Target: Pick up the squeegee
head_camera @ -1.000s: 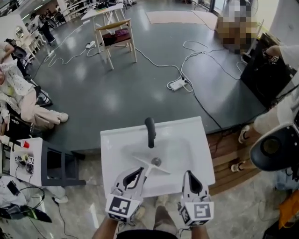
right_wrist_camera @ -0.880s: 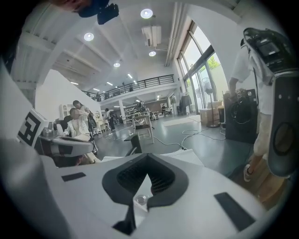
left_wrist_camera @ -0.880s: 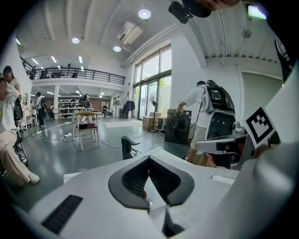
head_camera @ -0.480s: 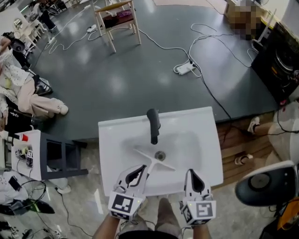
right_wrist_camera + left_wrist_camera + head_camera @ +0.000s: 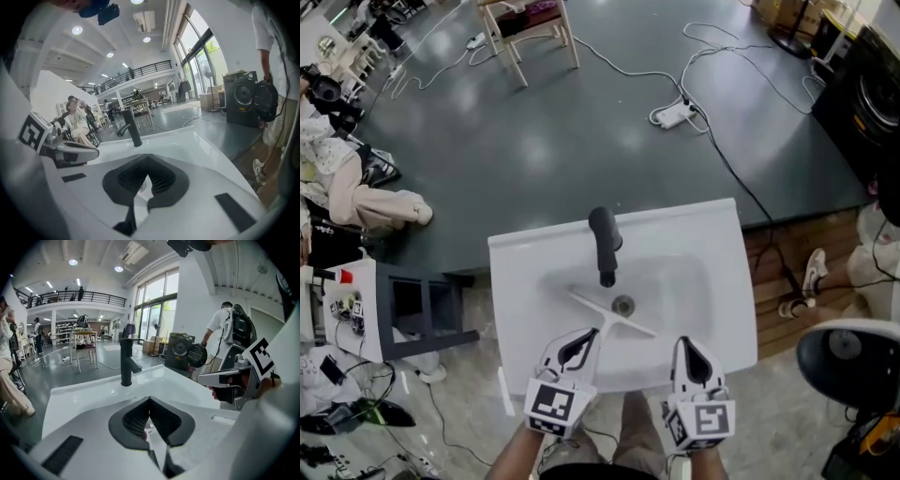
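Observation:
A white T-shaped squeegee (image 5: 614, 317) lies flat in the basin of the white sink (image 5: 516, 281), its blade beside the drain and its handle pointing toward me. My left gripper (image 5: 589, 334) is shut and empty, its tips just above the handle's near end. The right gripper (image 5: 682, 342) hovers shut over the sink's front right part, apart from the squeegee. In the left gripper view the jaws (image 5: 149, 399) meet in front of the black faucet (image 5: 125, 362). The right gripper view shows its jaws (image 5: 148, 158) closed too, with the faucet (image 5: 132, 127) beyond.
The black faucet (image 5: 603, 246) rises at the sink's back edge. A dark side table (image 5: 412, 314) stands left of the sink and a round black stool (image 5: 848, 352) at right. Cables and a power strip (image 5: 673, 114) lie on the floor beyond, near a wooden chair (image 5: 525, 28).
Both grippers have sunk toward the sink, which now fills more of the head view. Their jaws stayed shut. The squeegee has not moved.

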The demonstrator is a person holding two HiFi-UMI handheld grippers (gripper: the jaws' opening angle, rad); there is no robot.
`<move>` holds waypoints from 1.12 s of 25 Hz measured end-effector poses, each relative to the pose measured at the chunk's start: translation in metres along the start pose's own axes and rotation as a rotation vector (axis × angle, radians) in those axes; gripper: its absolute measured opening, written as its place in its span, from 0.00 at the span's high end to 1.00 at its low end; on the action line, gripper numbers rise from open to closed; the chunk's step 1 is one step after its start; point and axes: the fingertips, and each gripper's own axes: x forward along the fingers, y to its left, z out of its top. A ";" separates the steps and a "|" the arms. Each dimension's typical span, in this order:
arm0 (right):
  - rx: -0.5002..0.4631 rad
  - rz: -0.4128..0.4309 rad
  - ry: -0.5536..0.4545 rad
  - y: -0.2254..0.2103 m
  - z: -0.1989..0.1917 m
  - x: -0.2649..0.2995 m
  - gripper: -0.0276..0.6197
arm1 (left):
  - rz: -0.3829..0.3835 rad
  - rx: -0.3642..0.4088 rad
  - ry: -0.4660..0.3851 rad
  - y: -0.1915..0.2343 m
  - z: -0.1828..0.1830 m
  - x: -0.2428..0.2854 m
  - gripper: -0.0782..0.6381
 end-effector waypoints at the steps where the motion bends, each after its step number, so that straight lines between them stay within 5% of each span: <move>1: 0.000 -0.001 0.002 -0.002 -0.001 0.001 0.96 | 0.000 -0.004 0.012 0.000 -0.003 0.003 0.89; 9: 0.004 0.001 0.007 -0.004 -0.007 0.005 0.96 | 0.035 -0.014 0.105 0.011 -0.033 0.027 0.88; 18: 0.038 -0.006 0.016 -0.013 -0.011 0.008 0.96 | -0.003 -0.022 0.309 0.004 -0.077 0.051 0.68; 28: 0.050 -0.022 0.030 -0.028 -0.013 0.007 0.96 | 0.026 -0.034 0.416 0.009 -0.105 0.065 0.67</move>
